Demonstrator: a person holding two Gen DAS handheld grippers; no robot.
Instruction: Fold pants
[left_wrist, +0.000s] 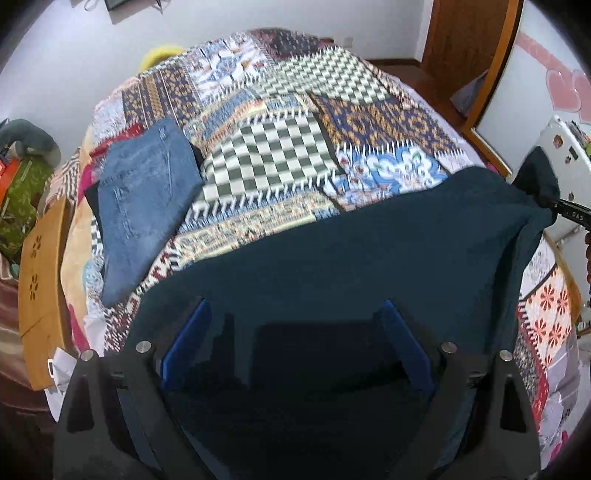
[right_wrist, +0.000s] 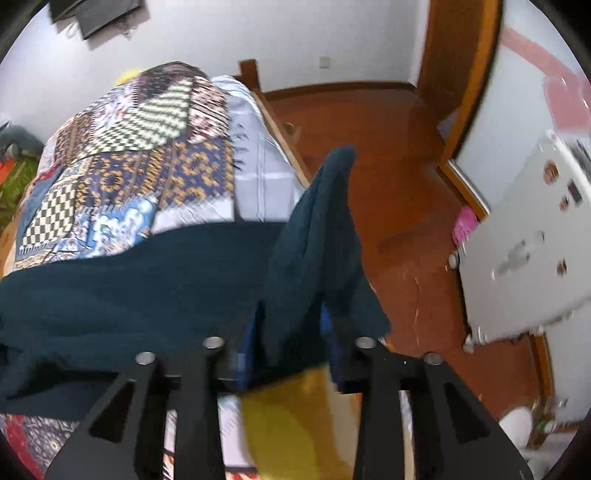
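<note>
Dark teal pants (left_wrist: 369, 236) lie stretched across the near part of the patchwork quilt (left_wrist: 280, 147). My left gripper (left_wrist: 295, 314) is over them with its blue pads (left_wrist: 188, 332) set wide apart; cloth covers the gap, so its hold is unclear. My right gripper (right_wrist: 291, 325) is shut on an end of the pants (right_wrist: 317, 229), which stands up in a bunch between the fingers beyond the bed's right edge. It also shows at the far right of the left wrist view (left_wrist: 554, 206), holding that end.
Folded blue jeans (left_wrist: 144, 199) lie on the quilt at the left. A wooden bed frame (left_wrist: 40, 280) runs along the left. A wooden floor (right_wrist: 388, 177) and a white cabinet (right_wrist: 528, 251) lie to the right of the bed.
</note>
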